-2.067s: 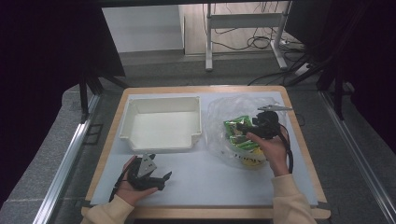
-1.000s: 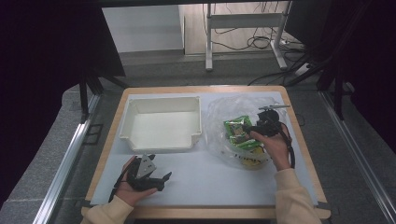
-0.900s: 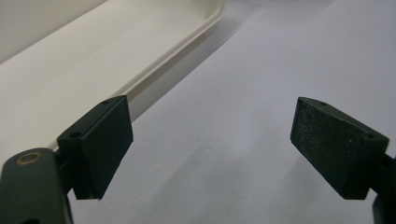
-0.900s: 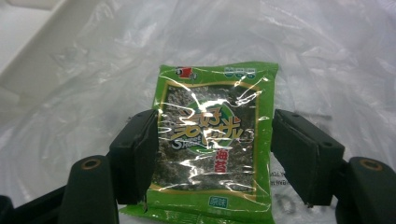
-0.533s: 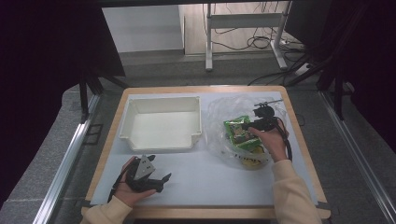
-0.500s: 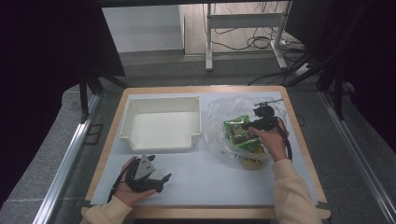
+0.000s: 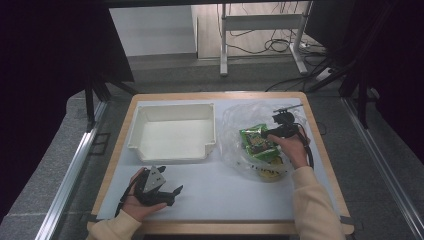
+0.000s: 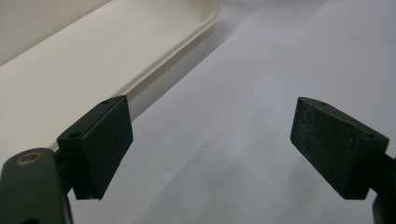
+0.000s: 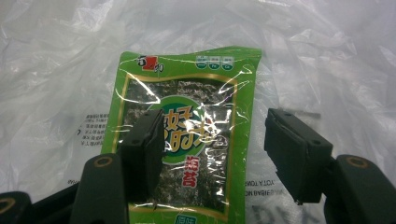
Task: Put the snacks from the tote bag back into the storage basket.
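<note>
We see bare worktop open between the two hands. The white tray blocks the far left, and the crumpled plastic bag crowds the right.

Grey floor beyond the wood-edged surface. White metal frame stands behind, black cables trailing beneath. Dark curtains flank both sides.

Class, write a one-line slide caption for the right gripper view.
Open right gripper hovering over a green seaweed snack packet lying on a clear plastic bag.
</note>
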`<state>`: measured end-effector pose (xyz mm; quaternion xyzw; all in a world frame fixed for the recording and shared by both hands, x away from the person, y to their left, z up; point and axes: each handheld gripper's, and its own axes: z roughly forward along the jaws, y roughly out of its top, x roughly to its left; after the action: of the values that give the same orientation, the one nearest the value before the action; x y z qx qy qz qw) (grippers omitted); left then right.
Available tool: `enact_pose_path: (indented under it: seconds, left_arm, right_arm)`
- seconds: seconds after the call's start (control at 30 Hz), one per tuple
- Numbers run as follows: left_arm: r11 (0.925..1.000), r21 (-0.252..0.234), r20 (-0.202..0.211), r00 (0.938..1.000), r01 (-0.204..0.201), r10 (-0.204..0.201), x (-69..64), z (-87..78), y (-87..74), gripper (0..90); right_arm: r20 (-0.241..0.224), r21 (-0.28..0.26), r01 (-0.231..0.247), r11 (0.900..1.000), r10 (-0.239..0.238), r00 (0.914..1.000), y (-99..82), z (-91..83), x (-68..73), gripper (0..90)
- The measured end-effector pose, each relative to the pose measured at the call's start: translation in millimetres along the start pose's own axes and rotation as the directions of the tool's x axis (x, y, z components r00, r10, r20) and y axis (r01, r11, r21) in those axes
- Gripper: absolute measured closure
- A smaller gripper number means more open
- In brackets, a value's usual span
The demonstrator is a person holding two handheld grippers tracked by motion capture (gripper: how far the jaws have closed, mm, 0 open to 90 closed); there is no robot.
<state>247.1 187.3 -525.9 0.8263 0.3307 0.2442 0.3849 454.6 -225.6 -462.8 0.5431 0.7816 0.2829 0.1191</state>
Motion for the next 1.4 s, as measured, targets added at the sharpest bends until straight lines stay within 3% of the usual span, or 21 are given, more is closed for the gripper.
enact_pose_path:
  seconds: [0.9,1.4]
  left_arm:
    - [1.0,0.008,0.004,1.0,-0.003,0.003,1.2,0.2,-0.5,12.9]
    - [1.0,0.01,0.002,1.0,0.0,0.0,1.2,0.1,-0.8,12.8]
  right_arm:
    - [-0.002,0.104,-0.018,0.9944,0.019,0.9998,-1.3,17.4,-9.9,43.1]
    - [0.027,0.143,-0.042,0.9888,0.038,0.9989,-2.5,27.2,-18.1,46.8]
